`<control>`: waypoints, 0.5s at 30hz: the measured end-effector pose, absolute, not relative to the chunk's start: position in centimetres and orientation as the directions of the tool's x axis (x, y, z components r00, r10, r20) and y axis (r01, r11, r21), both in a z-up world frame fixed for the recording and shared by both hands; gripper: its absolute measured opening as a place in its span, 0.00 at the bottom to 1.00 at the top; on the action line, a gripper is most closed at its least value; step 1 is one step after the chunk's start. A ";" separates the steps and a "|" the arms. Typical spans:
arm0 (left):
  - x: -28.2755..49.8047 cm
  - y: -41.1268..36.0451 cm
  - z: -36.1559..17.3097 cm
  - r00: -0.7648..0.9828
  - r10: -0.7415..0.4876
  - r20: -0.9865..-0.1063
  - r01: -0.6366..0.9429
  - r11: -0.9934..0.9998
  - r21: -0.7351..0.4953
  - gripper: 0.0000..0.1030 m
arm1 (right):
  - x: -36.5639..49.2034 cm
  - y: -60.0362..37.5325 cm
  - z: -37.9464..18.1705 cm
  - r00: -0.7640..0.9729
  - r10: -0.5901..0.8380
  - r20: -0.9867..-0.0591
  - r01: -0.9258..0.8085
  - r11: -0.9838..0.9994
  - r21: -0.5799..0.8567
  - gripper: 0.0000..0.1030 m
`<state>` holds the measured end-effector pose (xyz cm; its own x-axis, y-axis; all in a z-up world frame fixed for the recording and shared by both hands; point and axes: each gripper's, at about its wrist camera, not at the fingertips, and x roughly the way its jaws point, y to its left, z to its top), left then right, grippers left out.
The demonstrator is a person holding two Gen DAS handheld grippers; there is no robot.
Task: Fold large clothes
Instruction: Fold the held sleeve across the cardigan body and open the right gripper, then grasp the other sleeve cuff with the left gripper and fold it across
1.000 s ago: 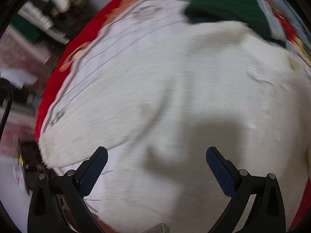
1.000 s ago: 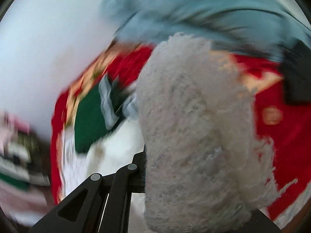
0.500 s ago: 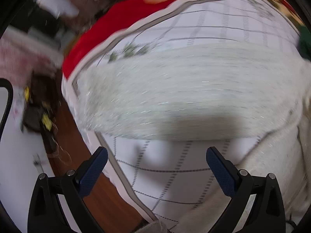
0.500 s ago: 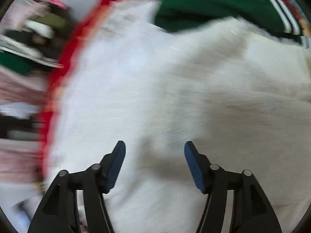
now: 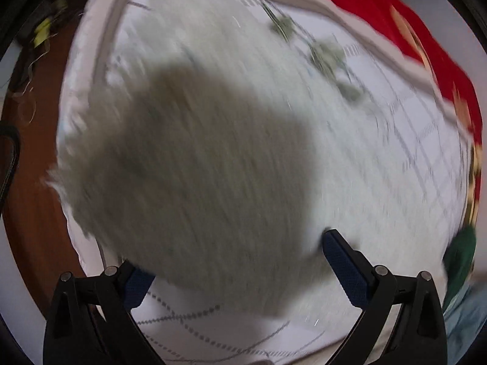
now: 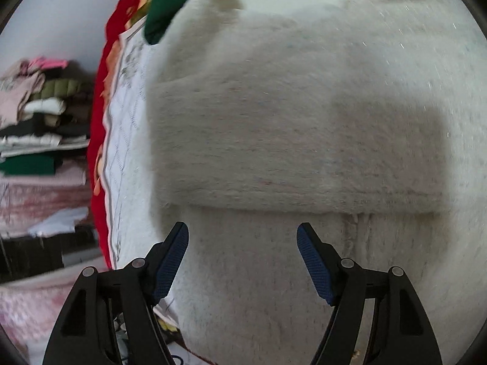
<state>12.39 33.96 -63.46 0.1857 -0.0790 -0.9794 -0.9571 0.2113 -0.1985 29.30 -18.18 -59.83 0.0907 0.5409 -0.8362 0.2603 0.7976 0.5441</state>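
In the left wrist view, brown floor (image 5: 33, 213) shows along the left edge of the frame, and a white checked cloth (image 5: 426, 140) with a red border (image 5: 426, 21) runs across the top and right. A fluffy white sweater (image 5: 213, 158) fills the middle, blurred by motion and darkened by a broad shadow. The left gripper (image 5: 234, 258) sits at the bottom with its jaws wide apart; the sweater's lower edge hangs between the blue pads (image 5: 344, 270) and covers the tip of the left one, nothing clamped

In the right wrist view, a stack of folded clothes (image 6: 39, 127) stands at the far left, beside the red border (image 6: 97, 140) and checked cloth (image 6: 127, 152). A green garment (image 6: 170, 3) lies at the upper left. The sweater (image 6: 304, 121) spreads across the centre and right, with one folded layer ending in a straight edge just above the right gripper (image 6: 242, 234), whose jaws are apart over the fabric
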 end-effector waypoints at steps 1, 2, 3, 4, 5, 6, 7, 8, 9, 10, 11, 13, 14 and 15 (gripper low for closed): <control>12.4 34.8 -63.2 0.186 -0.036 -0.982 -0.963 0.193 -0.189 1.00 | 29.3 -18.0 -60.0 0.097 0.539 -0.837 0.269 0.795 0.543 0.73; 12.4 35.3 -62.9 0.177 0.002 -0.984 -0.966 0.190 -0.173 0.93 | 29.4 -17.8 -60.3 0.108 0.534 -0.839 0.283 0.792 0.541 0.73; 12.6 36.1 -62.5 0.159 0.046 -0.986 -0.971 0.190 -0.148 0.82 | 29.5 -17.5 -60.5 0.113 0.531 -0.840 0.289 0.791 0.539 0.73; 12.7 36.9 -62.1 0.145 0.098 -0.985 -0.974 0.191 -0.125 0.75 | 29.9 -17.0 -60.4 0.115 0.526 -0.842 0.292 0.793 0.535 0.73; 12.9 37.7 -61.6 0.134 0.147 -0.980 -0.974 0.199 -0.104 0.60 | 30.1 -16.5 -60.5 0.119 0.518 -0.847 0.290 0.798 0.528 0.73; 13.3 38.7 -61.0 0.132 0.200 -0.971 -0.973 0.214 -0.089 0.36 | 30.6 -15.7 -60.2 0.121 0.512 -0.851 0.284 0.803 0.524 0.73; 13.8 39.4 -60.7 0.146 0.220 -0.965 -0.968 0.232 -0.094 0.25 | 30.8 -15.3 -60.0 0.120 0.501 -0.857 0.275 0.812 0.514 0.73; 14.4 39.9 -60.3 0.154 0.233 -0.960 -0.963 0.254 -0.093 0.17 | 31.1 -14.7 -59.8 0.117 0.476 -0.872 0.257 0.833 0.490 0.73; 15.3 40.4 -59.7 0.160 0.257 -0.953 -0.955 0.285 -0.083 0.12 | 31.3 -14.4 -59.4 0.117 0.455 -0.883 0.241 0.849 0.470 0.73; 16.0 40.4 -59.0 0.166 0.281 -0.945 -0.946 0.315 -0.072 0.11 | 31.3 -14.4 -59.1 0.118 0.442 -0.889 0.232 0.859 0.457 0.73; 16.7 40.7 -58.3 0.175 0.306 -0.936 -0.937 0.344 -0.062 0.10 | 31.3 -14.4 -58.7 0.120 0.419 -0.900 0.216 0.874 0.435 0.73; 18.1 40.5 -55.8 0.215 0.368 -0.905 -0.906 0.421 -0.043 0.09 | 31.6 -13.9 -58.0 0.133 0.384 -0.914 0.183 0.897 0.403 0.73; 18.5 40.6 -54.4 0.232 0.395 -0.889 -0.890 0.455 -0.030 0.09 | 31.8 -14.0 -57.6 0.145 0.374 -0.916 0.167 0.903 0.395 0.73; 19.4 40.1 -52.6 0.264 0.430 -0.864 -0.864 0.503 -0.014 0.09 | 31.9 -14.1 -57.3 0.152 0.379 -0.913 0.163 0.901 0.401 0.73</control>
<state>19.40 40.10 -52.59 0.2638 0.4298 -0.8635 -0.8641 0.5032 -0.0135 31.93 -14.07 -57.29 0.1522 0.3786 -0.9130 0.1632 0.9014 0.4010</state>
